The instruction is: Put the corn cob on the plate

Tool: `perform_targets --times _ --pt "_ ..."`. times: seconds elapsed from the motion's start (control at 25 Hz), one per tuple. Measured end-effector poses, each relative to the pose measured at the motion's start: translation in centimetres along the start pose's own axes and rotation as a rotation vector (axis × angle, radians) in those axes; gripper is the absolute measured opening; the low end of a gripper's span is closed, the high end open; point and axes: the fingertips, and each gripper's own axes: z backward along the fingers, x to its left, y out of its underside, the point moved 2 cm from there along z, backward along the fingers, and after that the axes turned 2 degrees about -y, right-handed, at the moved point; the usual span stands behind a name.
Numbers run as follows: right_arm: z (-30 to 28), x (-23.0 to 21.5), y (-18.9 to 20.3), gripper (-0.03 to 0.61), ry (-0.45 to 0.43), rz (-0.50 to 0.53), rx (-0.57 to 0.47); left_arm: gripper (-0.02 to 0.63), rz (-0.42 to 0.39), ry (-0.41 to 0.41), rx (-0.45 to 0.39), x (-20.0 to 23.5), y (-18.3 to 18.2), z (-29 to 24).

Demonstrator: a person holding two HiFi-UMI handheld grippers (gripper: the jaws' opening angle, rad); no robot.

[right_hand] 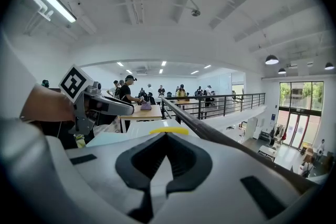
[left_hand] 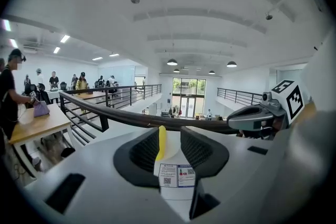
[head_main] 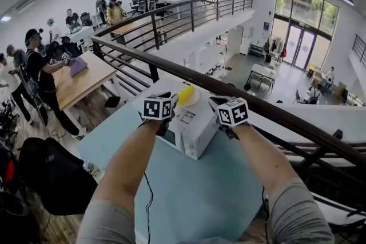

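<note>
Looking down over the light blue table (head_main: 200,191), both grippers hang above a white box (head_main: 197,128) with a printed label on its top. The corn cob (head_main: 185,94) is on the white plate (head_main: 195,103), lying across it, just past the box's far end and close under the dark railing (head_main: 274,108). The left gripper (head_main: 168,99) has its jaws partly apart and nothing clamped between them. Its own view shows the box label and the yellow cob through the gap, well ahead of the tips. The right gripper (head_main: 216,102) sits beside it over the box's other edge, its jaws brought together at the tips and empty. From its view the cob is a thin yellow strip beyond them. People stand at desks further back on the left.
</note>
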Motion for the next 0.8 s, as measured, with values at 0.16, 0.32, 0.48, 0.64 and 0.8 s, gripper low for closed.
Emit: perform_targets --times 0.16,0.32,0.48,0.64,0.8 --pt "2.0 1.9 -0.1 0.015 0.014 -0.002 0.004 0.098 0.019 -0.013 -0.036 -0.5 -0.4 3.1" --pt "3.9 3.8 0.2 0.017 0.035 -0.006 0.001 0.050 0.051 -0.029 -0.074 -1.2 -0.2 5.9" --pt "5.9 5.5 0.5 0.015 0.046 -0.021 -0.008 0.025 0.048 -0.046 -0.070 -2.1 0.8 8.5" --pt "8.9 7.3 0.3 0.015 0.096 -0.024 -0.009 0.018 0.050 -0.047 -0.069 -3.2 1.7 12.1" --pt "11.2 9.1 2.0 0.015 0.144 -0.017 0.011 0.018 0.043 -0.013 -0.059 -4.4 3.5 14.7"
